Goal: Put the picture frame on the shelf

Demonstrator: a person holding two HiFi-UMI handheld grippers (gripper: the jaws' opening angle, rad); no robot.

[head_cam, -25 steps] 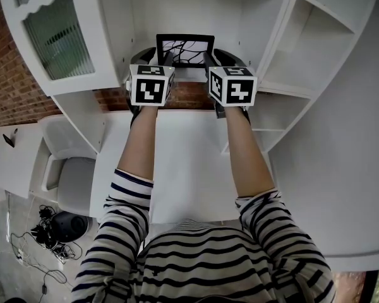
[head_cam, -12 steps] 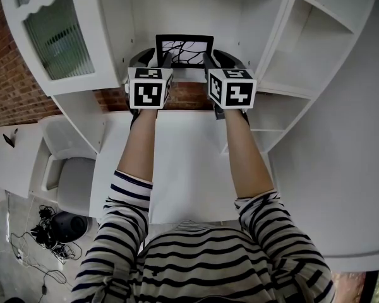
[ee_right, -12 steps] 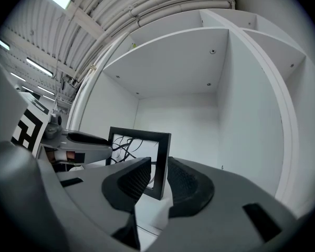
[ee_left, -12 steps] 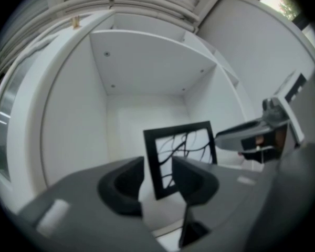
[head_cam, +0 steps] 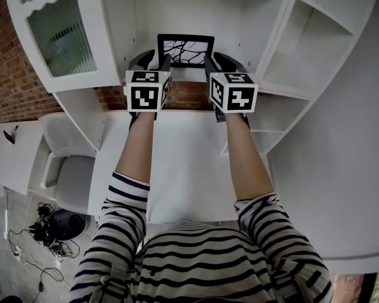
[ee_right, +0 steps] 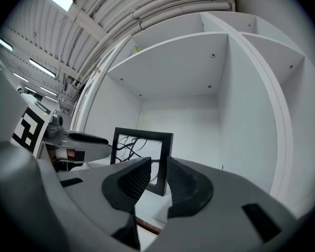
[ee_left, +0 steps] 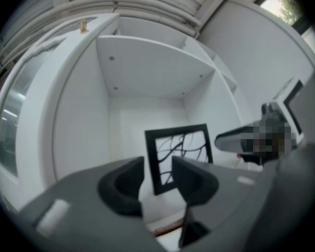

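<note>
Before the white shelf [head_cam: 188,74], at our left, our left gripper [head_cam: 159,60] hangs with its jaws apart and nothing between them. Just beyond it, the black picture frame [head_cam: 185,49] stands upright on that shelf. At the frame's right side, our right gripper [head_cam: 210,60] likewise has its jaws parted and empty.

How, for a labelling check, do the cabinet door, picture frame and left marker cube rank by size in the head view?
1. Cabinet door, clearly largest.
2. Picture frame and left marker cube look alike; the cube is nearer the camera, so unranked.
</note>
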